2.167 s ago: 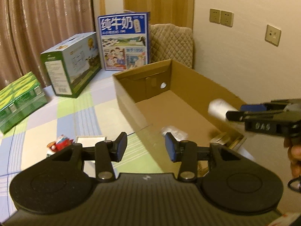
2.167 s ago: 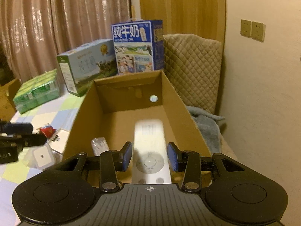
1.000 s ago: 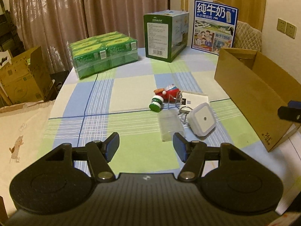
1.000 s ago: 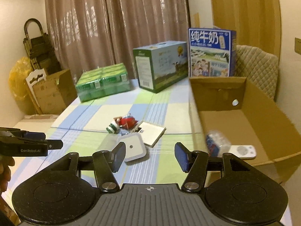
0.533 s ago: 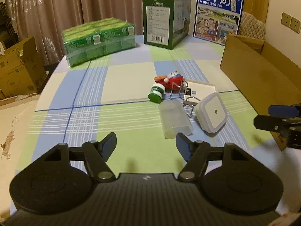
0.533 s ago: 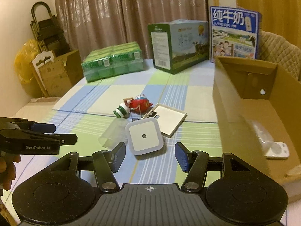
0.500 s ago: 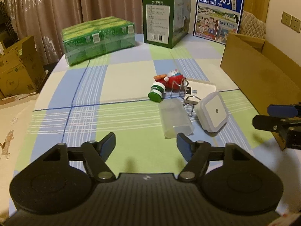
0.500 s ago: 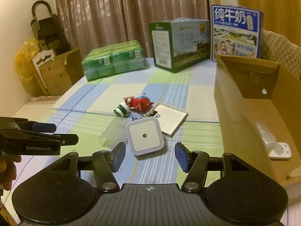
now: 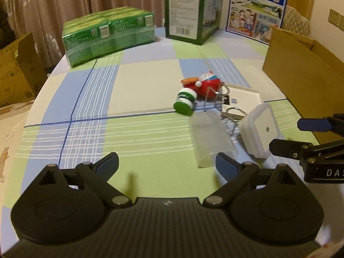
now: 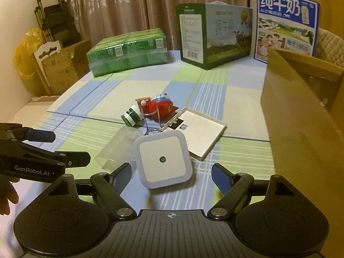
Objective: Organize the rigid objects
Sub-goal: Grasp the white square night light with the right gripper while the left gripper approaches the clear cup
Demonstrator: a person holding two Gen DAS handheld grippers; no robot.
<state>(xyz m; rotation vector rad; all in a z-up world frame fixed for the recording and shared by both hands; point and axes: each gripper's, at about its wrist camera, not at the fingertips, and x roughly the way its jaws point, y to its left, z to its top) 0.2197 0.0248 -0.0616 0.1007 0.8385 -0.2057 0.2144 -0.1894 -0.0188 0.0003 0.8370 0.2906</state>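
A small pile of objects lies on the checked tablecloth: a white square night light [image 10: 162, 158] [image 9: 260, 132], a clear plastic container [image 9: 210, 138] [image 10: 119, 148], a green-capped small bottle [image 9: 185, 101] [image 10: 131, 118], a red toy [image 9: 204, 83] [image 10: 160, 105], metal clips [image 9: 233, 112] and a flat white box [image 10: 198, 130]. My right gripper [image 10: 171, 175] is open, just in front of the night light. My left gripper [image 9: 166, 164] is open, low over the cloth, its right finger near the clear container. A brown cardboard box [image 10: 301, 116] [image 9: 301, 75] stands at the right.
A green shrink-wrapped pack [image 9: 109, 34], a green milk carton [image 9: 191, 10] and a blue milk carton [image 9: 257, 10] stand at the far side. Cardboard boxes [image 10: 60, 68] and a folded ladder [image 10: 53, 21] stand off the table's left edge. Bare cloth lies left of the pile.
Both grippers have come closer to the pile and lower. The night light now sits just ahead of my right gripper's open fingers. The objects have not moved.
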